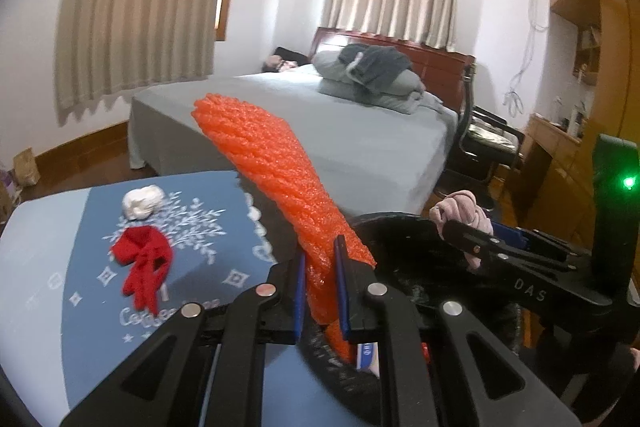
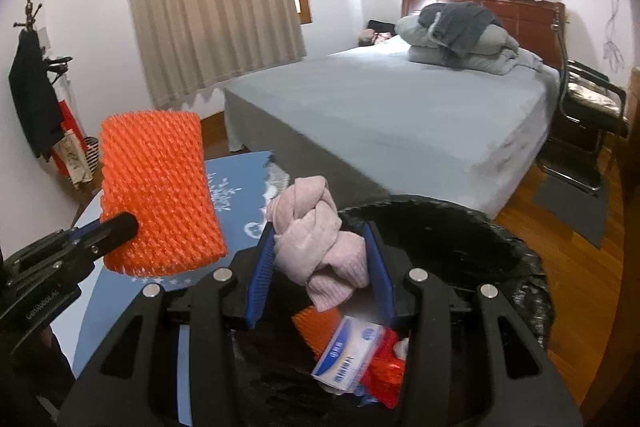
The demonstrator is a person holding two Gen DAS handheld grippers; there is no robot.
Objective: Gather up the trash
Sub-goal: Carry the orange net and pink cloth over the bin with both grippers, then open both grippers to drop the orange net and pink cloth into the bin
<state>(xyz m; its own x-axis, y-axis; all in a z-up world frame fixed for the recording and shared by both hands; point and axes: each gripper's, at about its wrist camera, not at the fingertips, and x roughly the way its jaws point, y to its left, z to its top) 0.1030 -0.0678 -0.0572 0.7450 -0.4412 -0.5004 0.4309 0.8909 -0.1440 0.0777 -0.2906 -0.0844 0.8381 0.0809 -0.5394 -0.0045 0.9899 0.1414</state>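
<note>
Left gripper (image 1: 320, 279) clamps orange foam net (image 1: 276, 163); right gripper (image 2: 322, 267) clamps pink cloth (image 2: 316, 243), both over black bin (image 2: 500, 239).

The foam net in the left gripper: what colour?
Orange foam net; right wrist view.

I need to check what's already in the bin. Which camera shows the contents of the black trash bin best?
The right wrist view: it looks down into the black trash bin, showing a blue-and-white packet and red and orange scraps. The left wrist view shows only the bin's rim and a sliver of the packet behind the gripper.
</note>
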